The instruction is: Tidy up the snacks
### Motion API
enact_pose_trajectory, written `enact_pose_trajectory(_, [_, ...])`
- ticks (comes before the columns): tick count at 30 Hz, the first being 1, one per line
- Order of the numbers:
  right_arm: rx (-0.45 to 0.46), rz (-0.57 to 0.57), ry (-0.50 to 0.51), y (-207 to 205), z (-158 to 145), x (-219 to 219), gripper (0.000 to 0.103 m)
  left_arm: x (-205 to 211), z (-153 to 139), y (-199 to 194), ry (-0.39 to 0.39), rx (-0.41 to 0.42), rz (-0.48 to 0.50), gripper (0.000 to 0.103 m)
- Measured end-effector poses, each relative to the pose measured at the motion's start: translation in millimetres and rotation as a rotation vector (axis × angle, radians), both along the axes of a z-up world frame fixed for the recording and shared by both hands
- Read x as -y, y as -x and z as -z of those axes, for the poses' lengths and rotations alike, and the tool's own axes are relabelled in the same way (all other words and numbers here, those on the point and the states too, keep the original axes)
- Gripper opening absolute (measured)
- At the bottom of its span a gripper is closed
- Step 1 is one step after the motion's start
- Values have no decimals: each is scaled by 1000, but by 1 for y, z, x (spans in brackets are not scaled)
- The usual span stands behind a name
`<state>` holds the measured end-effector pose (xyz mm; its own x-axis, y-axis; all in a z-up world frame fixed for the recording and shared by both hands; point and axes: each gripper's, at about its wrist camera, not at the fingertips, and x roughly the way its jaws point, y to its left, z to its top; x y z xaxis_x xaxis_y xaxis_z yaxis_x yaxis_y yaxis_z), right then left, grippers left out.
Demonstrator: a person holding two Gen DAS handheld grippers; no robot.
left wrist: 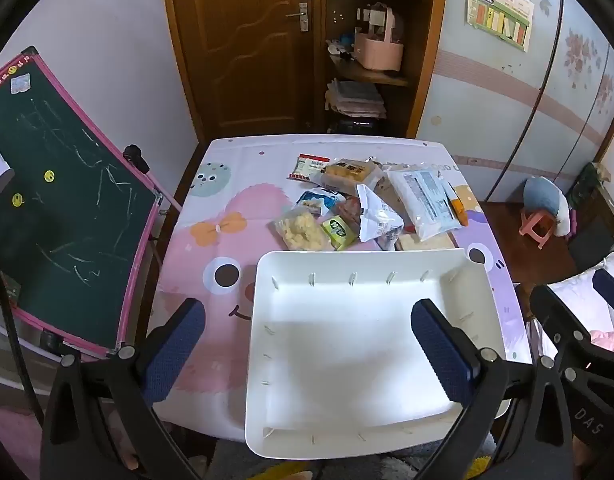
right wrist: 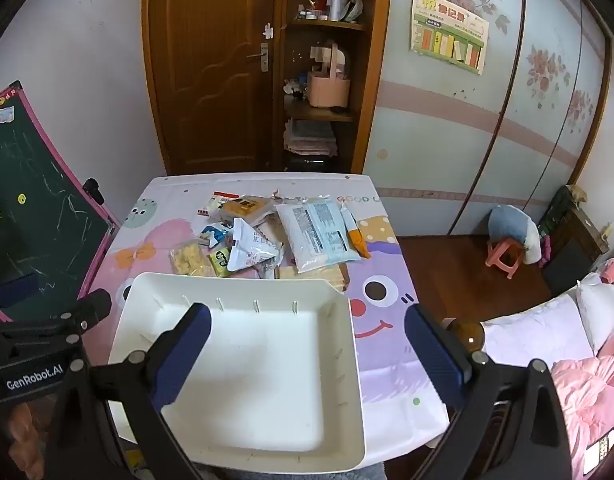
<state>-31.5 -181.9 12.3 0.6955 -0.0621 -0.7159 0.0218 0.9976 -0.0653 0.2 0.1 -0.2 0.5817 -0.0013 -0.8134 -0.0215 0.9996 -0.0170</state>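
An empty white bin (left wrist: 347, 360) sits at the table's near edge; it also shows in the right wrist view (right wrist: 267, 380). Behind it lies a pile of snack packets (left wrist: 363, 204), also in the right wrist view (right wrist: 267, 236): a yellow puffs bag (left wrist: 301, 232), a white crumpled bag (left wrist: 377, 216), a large white-blue pack (left wrist: 425, 200), a green packet (left wrist: 338, 232). My left gripper (left wrist: 307, 332) is open above the bin's left part. My right gripper (right wrist: 307, 336) is open above the bin's right rim. Both are empty.
The table has a pink and purple cartoon cloth (left wrist: 211, 248). A green chalkboard (left wrist: 55, 200) stands left of the table. A wooden door (left wrist: 243, 40) and shelves (left wrist: 367, 60) are behind. A bed (right wrist: 567, 360) and a pink stool (right wrist: 505, 258) are at the right.
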Motion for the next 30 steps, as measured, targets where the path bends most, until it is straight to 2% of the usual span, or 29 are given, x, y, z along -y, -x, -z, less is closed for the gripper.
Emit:
enact_pose_trajectory(7, [-7,4,-14,3,-2,6,98,2,11,-5,11,-20,17,102])
enact_pose_trajectory(10, [-8,5,-23,-3,7,2,98,9,10,-1,-1,-17,27,102])
enact_pose_trajectory(13, [-18,4,-25,-3,4,6,98,14,11,-1,-5,-19,33,101])
enact_pose_trajectory(24, [-19,6,-35,0,4,6,98,12,6,-4,27,-26,49,100])
enact_pose_trajectory(30, [-27,10,-44,0,4,6,98,11,3,-5,42,-20,70,95])
